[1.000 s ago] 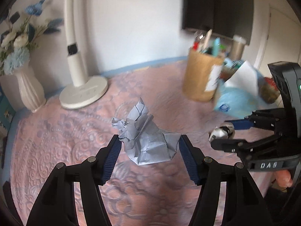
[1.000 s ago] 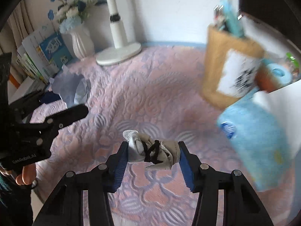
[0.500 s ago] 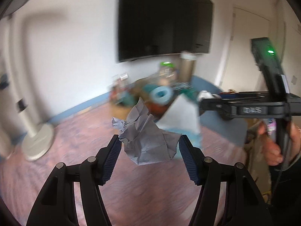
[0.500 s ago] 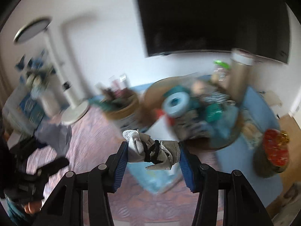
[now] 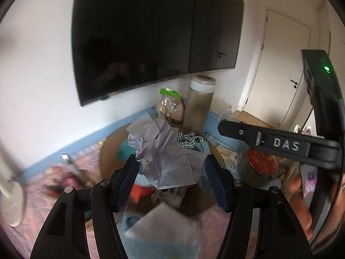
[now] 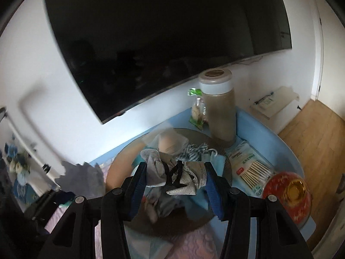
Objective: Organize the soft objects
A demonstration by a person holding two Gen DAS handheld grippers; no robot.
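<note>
— Crumpled, lilac-grey paper wad [image 5: 170, 159]: where?
— Pinched between your left gripper [image 5: 171, 172] fingers. Your right gripper [image 6: 175, 178] clamps a soft, knotted grey cloth bundle [image 6: 176, 174].
— Changed?
— Pink quilt then; a round brown basket [image 6: 120, 164] now lies beyond both.

Crumpled matt paper wad [image 5: 170, 161]; mesh-like cloth bundle [image 6: 175, 176], perhaps.

A dark wall-mounted screen [image 6: 163, 43] hangs above a tall lidded jar [image 6: 217, 105]; beside the jar lies a cotton swab pack [image 6: 250, 168].
</note>
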